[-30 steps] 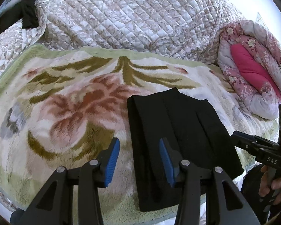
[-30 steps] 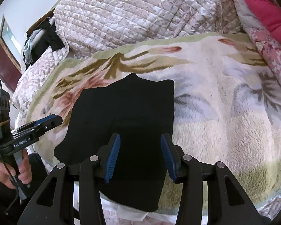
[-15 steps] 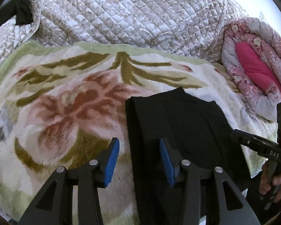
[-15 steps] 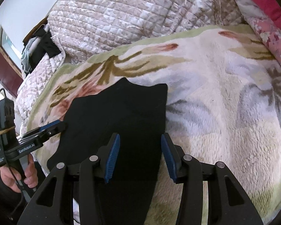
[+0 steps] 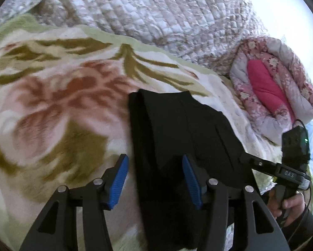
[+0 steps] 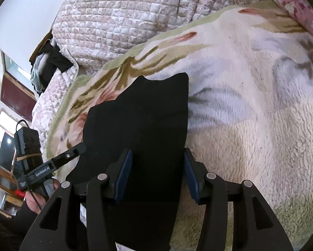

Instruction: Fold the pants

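The black pants (image 5: 183,138) lie folded into a flat oblong on the floral fleece blanket (image 5: 51,108) that covers the bed. The left gripper (image 5: 155,179) has its blue-padded fingers (image 5: 118,179) spread wide and holds nothing: the left pad sits over bare blanket just beside the cloth's left edge, the right pad over the pants, so the gap straddles that edge. Whether the pads touch the cloth I cannot tell. The right gripper (image 6: 157,177) is likewise wide apart and grips nothing; its fingers (image 6: 124,175) bracket the near right strip of the pants (image 6: 143,129), the right pad at the cloth's right edge. Beyond both sets of fingers a quilted cover (image 5: 156,10) is heaped, and right of the left fingers sits a rolled pink quilt (image 5: 271,87).
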A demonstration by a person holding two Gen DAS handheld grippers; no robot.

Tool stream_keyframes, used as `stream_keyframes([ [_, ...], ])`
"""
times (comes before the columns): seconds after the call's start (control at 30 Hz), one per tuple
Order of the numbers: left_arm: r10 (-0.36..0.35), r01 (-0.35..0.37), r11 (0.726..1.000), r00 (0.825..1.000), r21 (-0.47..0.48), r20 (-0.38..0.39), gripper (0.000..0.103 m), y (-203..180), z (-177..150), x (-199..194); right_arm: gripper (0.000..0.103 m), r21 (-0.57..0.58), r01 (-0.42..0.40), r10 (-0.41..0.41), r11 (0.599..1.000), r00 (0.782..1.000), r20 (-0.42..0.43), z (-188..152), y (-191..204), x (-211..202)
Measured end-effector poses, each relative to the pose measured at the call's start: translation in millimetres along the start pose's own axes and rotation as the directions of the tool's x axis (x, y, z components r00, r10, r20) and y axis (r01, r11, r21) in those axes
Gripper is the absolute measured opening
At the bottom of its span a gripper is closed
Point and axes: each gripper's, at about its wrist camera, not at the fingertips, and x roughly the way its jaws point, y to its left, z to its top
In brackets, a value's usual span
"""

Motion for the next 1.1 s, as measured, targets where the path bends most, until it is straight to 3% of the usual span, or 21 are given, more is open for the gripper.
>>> stream_keyframes([
  [0.17,-0.017,0.017,1.0,1.0,-0.006,-0.005,0.06,-2,8,9,0.049,0.021,-0.018,0.018,1.0,1.0,0.001,9,-4,10],
  [0.33,-0.041,0.041,0.998,0.999,-0.05,-0.015,0.055,0,-6,2,0.049,0.044,-0.079,0.08,0.996,0.996,-0.029,-4,-3,2],
  [0.43,-0.034,0.033,0.998,0.999,-0.054,-0.014,0.054,-2,-9,2,0.046,0.027,-0.072,0.073,0.997,0.997,-0.034,-11,-1,3],
  [0.5,-0.034,0.033,0.998,0.999,-0.06,-0.023,0.05,-3,-3,6,0.042,0.047,-0.063,0.065,0.997,0.997,-0.038,-5,-3,6],
  [0.57,-0.03,0.028,0.998,0.999,-0.053,-0.029,0.046,-4,2,9,0.029,0.062,-0.042,0.044,0.997,0.998,-0.042,1,-3,10],
  [0.67,-0.011,0.011,1.0,1.0,-0.021,-0.02,0.032,-12,3,0,0.018,0.028,-0.024,0.025,0.999,0.999,-0.028,3,8,4],
  [0.8,-0.011,0.011,1.0,1.0,0.004,-0.001,0.024,-23,9,-14,0.017,0.003,-0.041,0.041,0.999,0.999,0.004,8,23,-8],
  [1.1,-0.007,0.0,0.997,0.997,0.079,0.079,0.023,-30,60,-23,0.016,-0.086,-0.067,0.072,0.994,0.995,0.066,56,49,-14],
])
